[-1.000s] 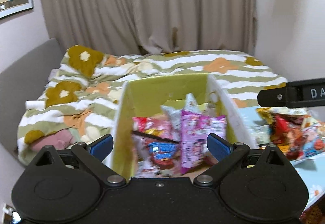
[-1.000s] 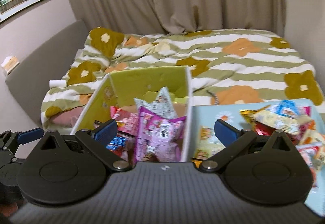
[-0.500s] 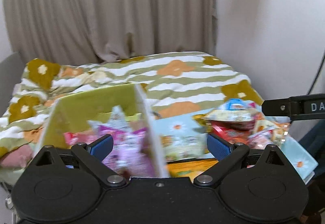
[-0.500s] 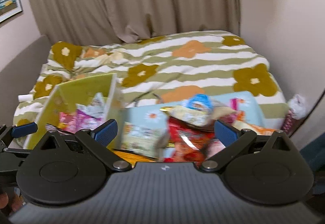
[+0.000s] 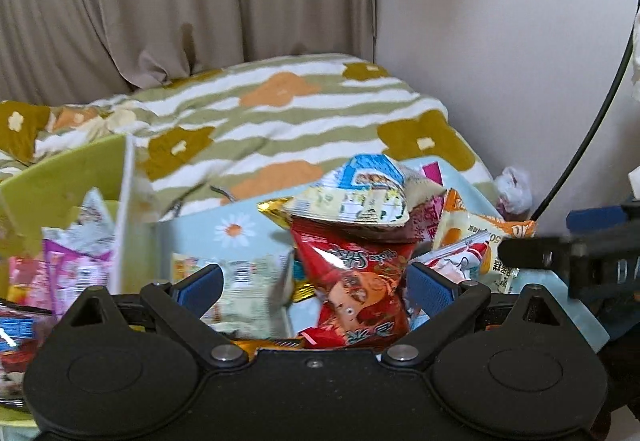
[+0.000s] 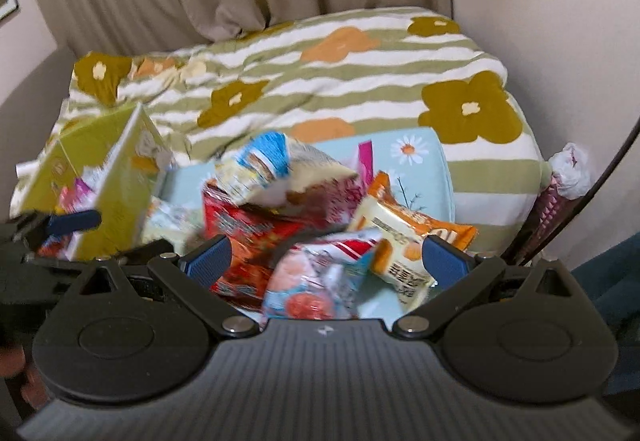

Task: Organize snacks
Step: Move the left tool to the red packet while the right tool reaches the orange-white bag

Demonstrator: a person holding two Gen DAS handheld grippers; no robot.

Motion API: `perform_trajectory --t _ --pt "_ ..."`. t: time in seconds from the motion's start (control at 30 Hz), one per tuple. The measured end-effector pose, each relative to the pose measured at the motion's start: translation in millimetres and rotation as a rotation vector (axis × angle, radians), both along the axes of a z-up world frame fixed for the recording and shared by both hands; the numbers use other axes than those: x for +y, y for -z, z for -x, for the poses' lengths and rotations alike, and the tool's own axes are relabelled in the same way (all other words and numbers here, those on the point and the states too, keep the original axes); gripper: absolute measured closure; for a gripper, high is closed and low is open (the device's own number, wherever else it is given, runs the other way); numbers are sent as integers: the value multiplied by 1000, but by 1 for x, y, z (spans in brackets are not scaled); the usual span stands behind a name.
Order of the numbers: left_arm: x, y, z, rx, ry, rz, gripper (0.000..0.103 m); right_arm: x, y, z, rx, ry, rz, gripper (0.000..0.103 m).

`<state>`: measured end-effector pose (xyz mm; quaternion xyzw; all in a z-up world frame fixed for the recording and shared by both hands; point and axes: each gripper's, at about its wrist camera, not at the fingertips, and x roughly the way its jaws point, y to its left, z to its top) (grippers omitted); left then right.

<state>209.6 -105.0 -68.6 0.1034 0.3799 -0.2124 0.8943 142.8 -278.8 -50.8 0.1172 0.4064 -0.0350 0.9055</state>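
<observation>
A pile of snack packets lies on a light blue daisy-print surface (image 5: 224, 229), also in the right wrist view (image 6: 424, 161). A red packet (image 5: 356, 297) stands in front, under a blue and white packet (image 5: 360, 193). An orange and white packet (image 6: 404, 241) lies at the right. My left gripper (image 5: 316, 287) is open, its jaws either side of the red packet without touching. My right gripper (image 6: 326, 261) is open above a pale packet with red print (image 6: 320, 273). A green box (image 5: 60, 177) at the left holds pink and white packets (image 5: 76, 265).
A bed with a green striped flower quilt (image 6: 320, 81) lies behind the snacks. Beige curtains (image 5: 180, 1) hang at the back and a plain wall is at the right. A black cable (image 5: 584, 145) and a white plastic bag (image 6: 570, 171) are at the right.
Both grippers have swung right, from over the green box to over the snack pile on the blue surface. Both stayed open and empty.
</observation>
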Motion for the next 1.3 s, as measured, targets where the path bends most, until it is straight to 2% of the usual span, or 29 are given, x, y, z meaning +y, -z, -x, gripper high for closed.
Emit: perform_trajectory --t 0.2,0.33,0.47,0.57,0.7,0.83,0.93,1.17,1.3 --pt "-23 23 -20 59 31 -21 3 -14 40 -9 61 -58 -58 0" --pt "-34 42 -31 124 53 -41 12 -19 58 -10 83 -56 -99 0" --pt "-40 58 -39 174 55 -56 12 -23 69 -9 74 -65 -149 0" --pt "-41 67 -43 203 46 -54 18 -22 76 -9 78 -75 -152 0" --pt "-39 75 -46 259 26 -14 35 -24 85 -11 96 -71 -188 0" --pt "-41 74 -40 240 18 -37 40 -24 93 -12 112 -80 -217 0" --pt "-39 74 -35 242 3 -42 40 -26 98 -14 132 -93 -250 0" --pt "-23 73 -25 251 -58 -21 40 -46 113 -20 169 -66 -408 0" --pt "-19 70 -19 238 -82 -22 40 -47 114 -24 169 -73 -442 0"
